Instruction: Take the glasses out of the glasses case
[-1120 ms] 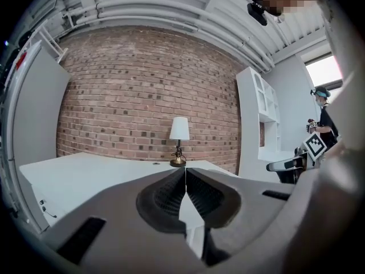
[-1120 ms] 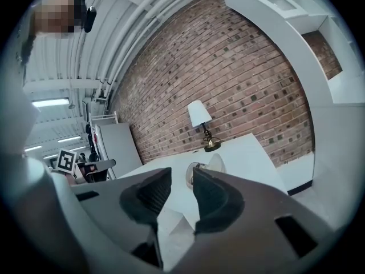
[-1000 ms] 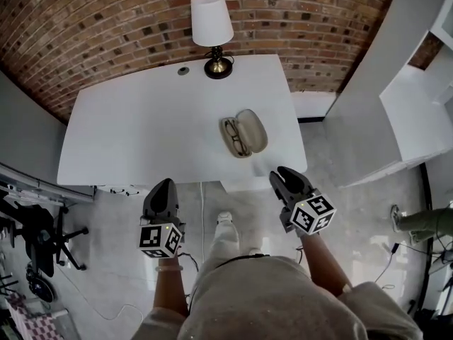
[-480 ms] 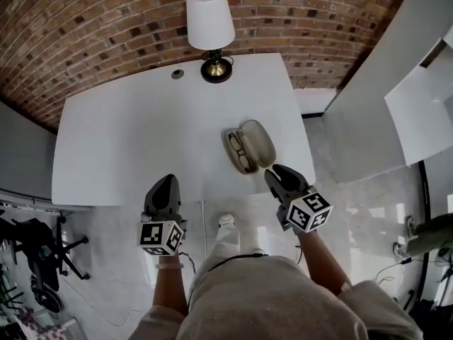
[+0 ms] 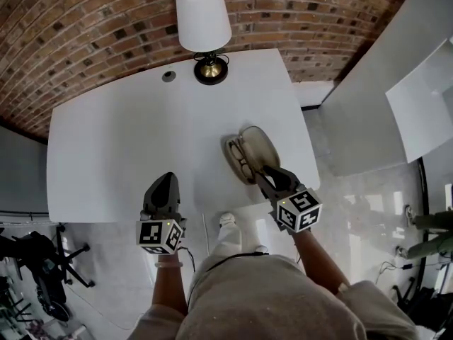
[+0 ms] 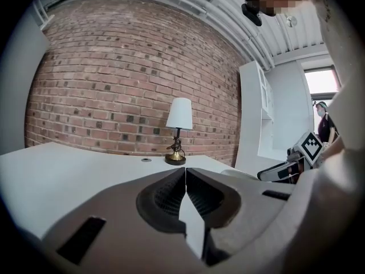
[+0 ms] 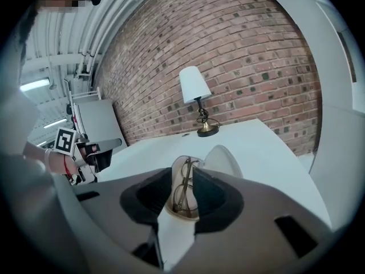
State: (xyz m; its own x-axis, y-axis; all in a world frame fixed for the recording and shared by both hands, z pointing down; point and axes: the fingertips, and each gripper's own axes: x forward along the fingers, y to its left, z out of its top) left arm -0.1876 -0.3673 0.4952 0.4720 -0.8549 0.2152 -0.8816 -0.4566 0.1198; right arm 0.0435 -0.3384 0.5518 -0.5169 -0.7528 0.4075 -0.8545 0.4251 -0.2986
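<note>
Over the white table (image 5: 141, 133), my right gripper (image 5: 265, 177), jaws apart and empty, has closed in on the open glasses case (image 5: 260, 144), ready to pinch the glasses (image 5: 241, 160); my left gripper (image 5: 163, 187) is pressed together.

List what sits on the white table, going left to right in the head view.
small round grey cable grommet → table lamp with white shade and brass base → open beige oval glasses case
</note>
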